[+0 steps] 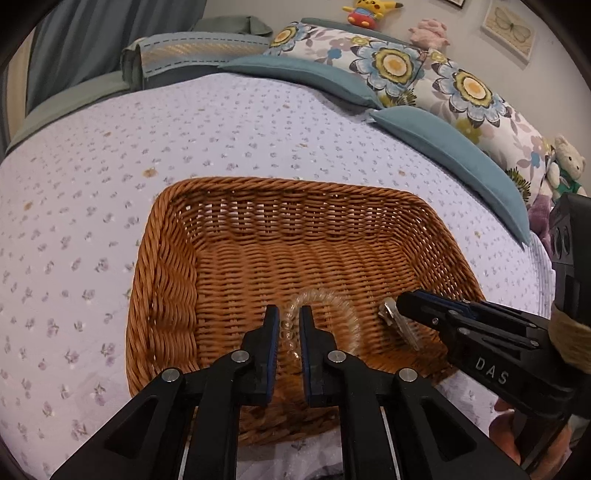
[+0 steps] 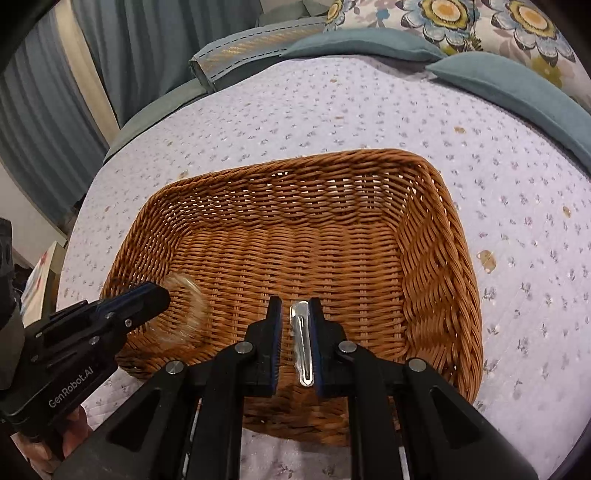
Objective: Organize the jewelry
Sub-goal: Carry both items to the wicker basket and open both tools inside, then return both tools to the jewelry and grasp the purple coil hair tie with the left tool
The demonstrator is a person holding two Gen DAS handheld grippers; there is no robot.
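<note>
Left gripper parted around clear bead bracelet near wicker basket's near wall; right gripper likewise apart, straddling silver hair clip alongside.

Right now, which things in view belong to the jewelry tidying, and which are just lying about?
Part of the job:
wicker basket
clear bead bracelet, between the left gripper fingers
silver hair clip, between the right gripper fingers

Just lying about:
floral pillows
Pikachu plush
teddy bear
butterfly picture
</note>
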